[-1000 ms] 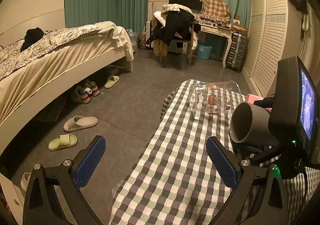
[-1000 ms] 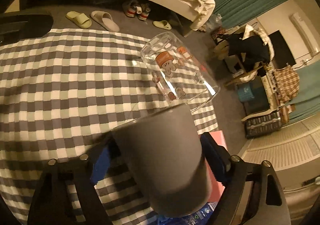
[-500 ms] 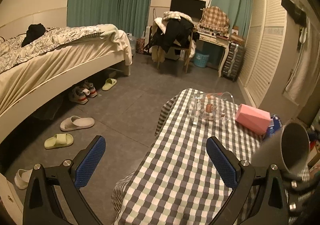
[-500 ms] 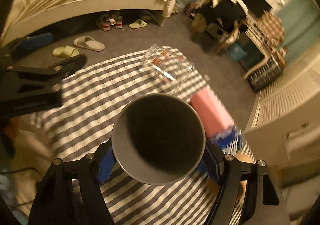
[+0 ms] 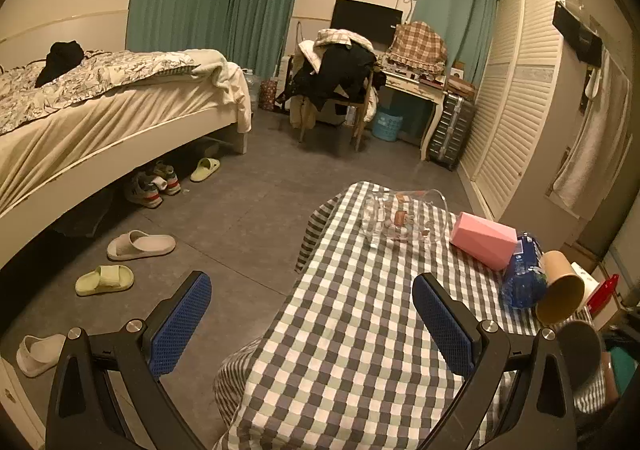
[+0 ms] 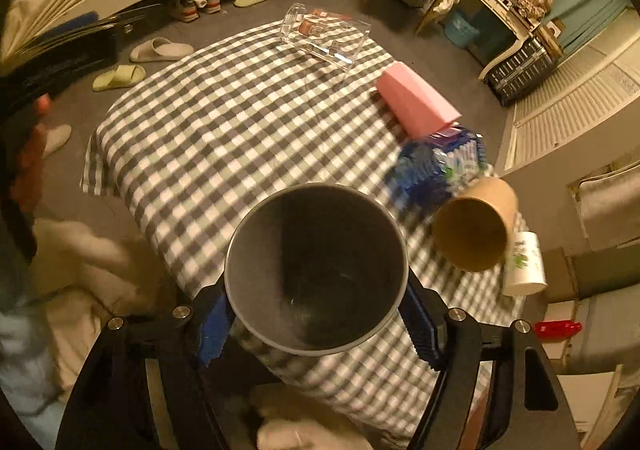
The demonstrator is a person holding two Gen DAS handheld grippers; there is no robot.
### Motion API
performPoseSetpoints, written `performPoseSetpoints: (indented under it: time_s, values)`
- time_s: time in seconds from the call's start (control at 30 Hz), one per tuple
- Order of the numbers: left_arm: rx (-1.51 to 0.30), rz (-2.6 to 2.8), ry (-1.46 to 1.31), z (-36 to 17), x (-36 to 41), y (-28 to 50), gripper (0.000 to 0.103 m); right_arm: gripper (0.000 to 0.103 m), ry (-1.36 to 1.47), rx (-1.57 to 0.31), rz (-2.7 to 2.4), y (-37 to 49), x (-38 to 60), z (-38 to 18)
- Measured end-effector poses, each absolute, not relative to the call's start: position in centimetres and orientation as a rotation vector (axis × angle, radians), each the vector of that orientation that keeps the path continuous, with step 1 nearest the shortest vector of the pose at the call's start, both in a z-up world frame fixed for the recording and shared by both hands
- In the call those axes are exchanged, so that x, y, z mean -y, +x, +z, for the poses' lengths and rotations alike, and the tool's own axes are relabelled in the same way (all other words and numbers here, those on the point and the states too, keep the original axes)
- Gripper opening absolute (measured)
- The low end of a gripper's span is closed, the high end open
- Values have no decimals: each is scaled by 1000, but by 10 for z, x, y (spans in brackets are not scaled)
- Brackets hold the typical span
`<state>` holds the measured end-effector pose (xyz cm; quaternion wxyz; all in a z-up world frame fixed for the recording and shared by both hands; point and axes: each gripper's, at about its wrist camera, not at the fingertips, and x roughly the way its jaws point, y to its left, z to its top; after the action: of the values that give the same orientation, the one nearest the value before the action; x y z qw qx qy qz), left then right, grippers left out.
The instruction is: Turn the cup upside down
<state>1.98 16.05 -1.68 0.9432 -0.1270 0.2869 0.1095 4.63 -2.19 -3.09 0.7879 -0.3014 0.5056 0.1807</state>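
Note:
My right gripper (image 6: 316,326) is shut on a grey cup (image 6: 316,270). It holds the cup in the air above the near edge of the checked table (image 6: 224,122), with the open mouth facing the camera. The same cup (image 5: 582,354) shows at the lower right of the left wrist view, beyond the table's right edge. My left gripper (image 5: 312,326) is open and empty, held over the table's near left edge.
On the table lie a clear glass mug (image 6: 324,36) at the far end, a pink cup (image 6: 416,102), a blue bottle (image 6: 440,166) and a brown paper cup (image 6: 472,228), all on their sides. A white cup (image 6: 524,268) lies at the right edge. Slippers lie on the floor at left.
My right gripper has drawn back and up from the table with the grey cup, turning its mouth toward the camera. The left gripper has pulled back slightly and stays open.

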Motion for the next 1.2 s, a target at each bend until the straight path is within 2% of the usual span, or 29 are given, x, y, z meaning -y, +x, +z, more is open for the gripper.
performPoseSetpoints:
  time_s: [0.13, 0.4, 0.57, 0.63, 0.67, 0.7, 1.0, 1.2]
  values:
    - [-596, 233, -237, -19, -159, 21, 103, 73, -569, -1046, 356, 72, 15, -37]
    - [-622, 232, -210, -25, -152, 30, 103, 72, -281, -1104, 255, 132, 39, -55]
    - [-635, 211, -181, -29, -138, 38, 103, 72, -171, -1098, 238, 134, 59, -61]
    - [-643, 185, -178, -31, -129, 41, 103, 76, -165, -1078, 248, 130, 61, -60]
    - [-645, 173, -177, -31, -126, 42, 103, 84, -162, -1059, 243, 126, 64, -57]
    - [-645, 158, -173, -31, -121, 42, 103, 87, -158, -1037, 239, 121, 68, -54]
    - [-607, 57, -175, -18, -69, 27, 103, 89, -137, -717, 197, 51, 140, 6]
    - [-540, 70, -188, -6, -23, 16, 103, 89, -93, -555, 144, 34, 188, 35]
